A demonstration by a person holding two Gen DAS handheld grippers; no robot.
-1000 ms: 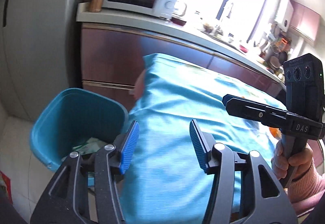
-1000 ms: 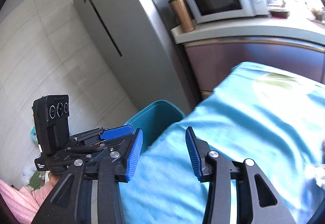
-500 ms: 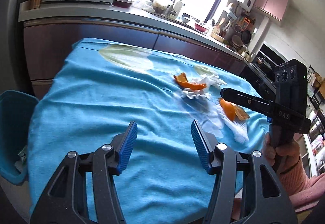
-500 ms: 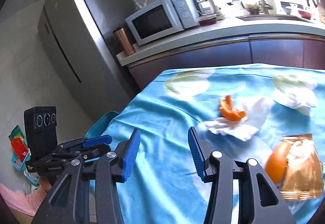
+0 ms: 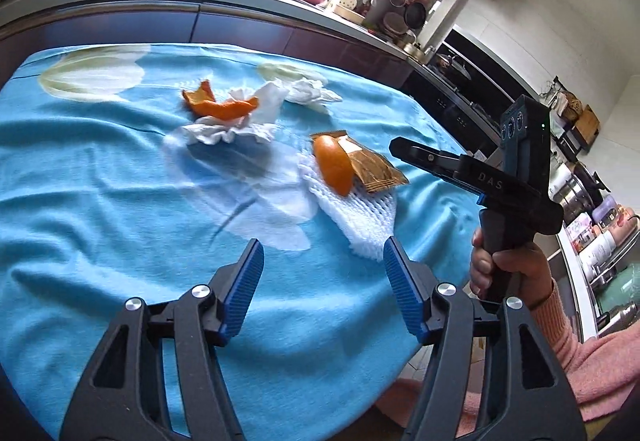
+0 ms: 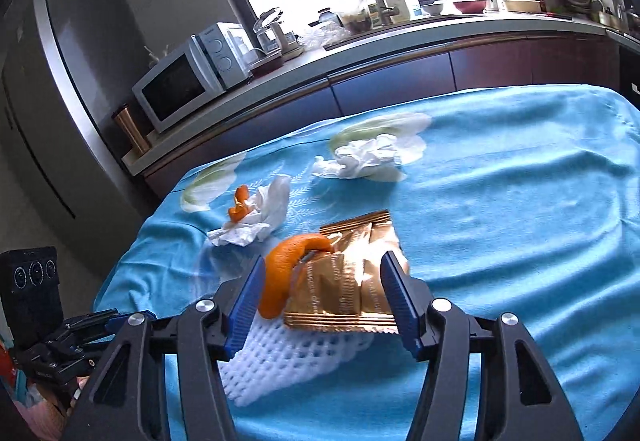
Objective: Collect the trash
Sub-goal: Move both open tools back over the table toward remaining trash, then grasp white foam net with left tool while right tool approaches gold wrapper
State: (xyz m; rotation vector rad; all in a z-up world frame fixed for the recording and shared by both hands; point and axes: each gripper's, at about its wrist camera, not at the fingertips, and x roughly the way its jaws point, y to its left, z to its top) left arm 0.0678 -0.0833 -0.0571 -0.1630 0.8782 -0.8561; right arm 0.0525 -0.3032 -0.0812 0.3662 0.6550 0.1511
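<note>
Holding one gripper in each hand, I keep both above the table with the blue cloth (image 5: 100, 169). My left gripper (image 5: 323, 283) is released, its blue pads wide apart, and it hangs over bare cloth at the near edge with nothing between them. My right gripper (image 6: 322, 297) is also spread and grasps nothing. From its own camera, the brown wrapper (image 6: 348, 281) and the big orange peel (image 6: 282, 273) lie between its two pads, but I cannot tell if the pads touch them. In the left camera this gripper (image 5: 404, 151) shows from the side, on the right of the trash.

The trash lies in the middle of the cloth. The big orange peel (image 5: 334, 167) and the brown wrapper (image 5: 370, 169) rest together on a white foam net (image 5: 360, 215). Further left and far, a smaller orange peel (image 5: 218, 107) sits on a crumpled white tissue (image 5: 232, 125). Another crumpled tissue (image 5: 310, 93) lies near the far edge of the table. Behind the table runs a kitchen counter (image 6: 440, 31) with a microwave (image 6: 180, 87) on its left end.
</note>
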